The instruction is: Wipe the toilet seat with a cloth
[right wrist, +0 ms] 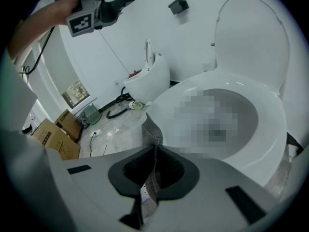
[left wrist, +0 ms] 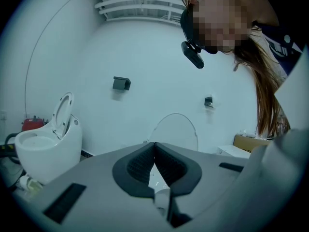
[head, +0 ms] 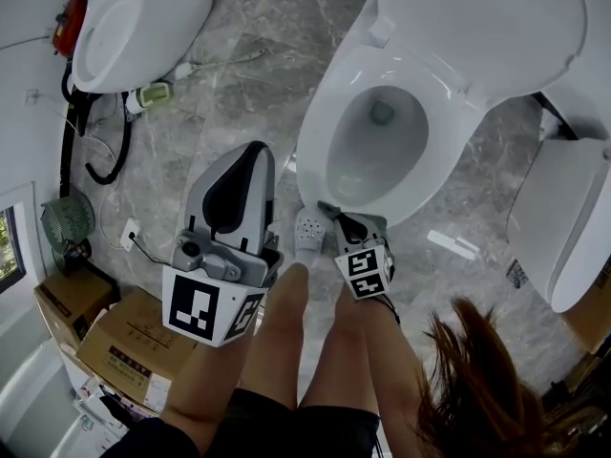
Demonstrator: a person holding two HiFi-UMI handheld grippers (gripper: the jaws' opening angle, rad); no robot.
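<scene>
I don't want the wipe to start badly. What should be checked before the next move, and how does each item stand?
1. Cloth held: ok. The grey cloth is pinched in the shut right tongs.
2. Seat reachable: ok. The lid is up and the toilet seat is bare.
3. Cloth on seat: cannot tell. It is at the seat's front edge; contact is unclear.
4. Left tongs out of the way: ok. They are shut, empty and held up to the left of the bowl.
</scene>
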